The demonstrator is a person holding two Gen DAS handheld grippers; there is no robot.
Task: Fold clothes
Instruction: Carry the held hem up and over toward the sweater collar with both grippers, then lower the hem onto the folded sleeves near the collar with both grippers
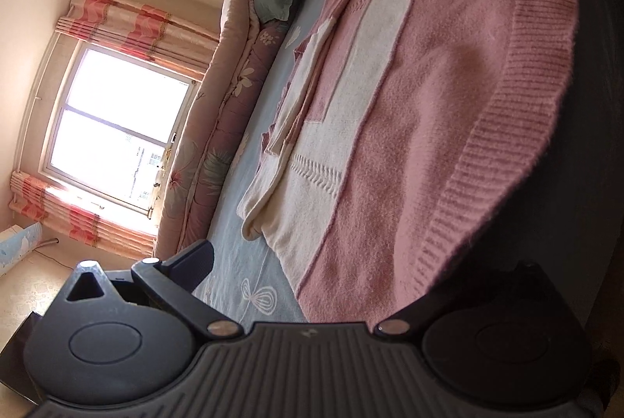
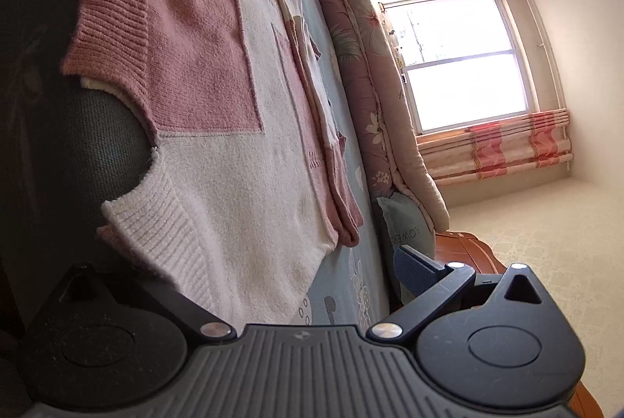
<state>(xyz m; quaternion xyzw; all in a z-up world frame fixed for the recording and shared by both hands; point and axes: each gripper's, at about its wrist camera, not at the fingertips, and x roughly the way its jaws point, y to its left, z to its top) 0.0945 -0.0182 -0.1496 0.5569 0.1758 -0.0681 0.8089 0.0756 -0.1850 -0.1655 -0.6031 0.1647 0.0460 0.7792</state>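
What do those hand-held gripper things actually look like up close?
Each hand-held gripper is black to dark grey plastic. The left hand-held gripper has a ribbed central plate, a round disc housing on either side, and angled link arms pinned with shiny silver rivets. One visible finger ends in a dark, textured pad. The right hand-held gripper has the same build, lightly scuffed. No cables, sleeves or hands show.

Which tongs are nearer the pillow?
Right. The right tongs sit close to the pillow; from the left tongs it lies far off, beyond the sweater.
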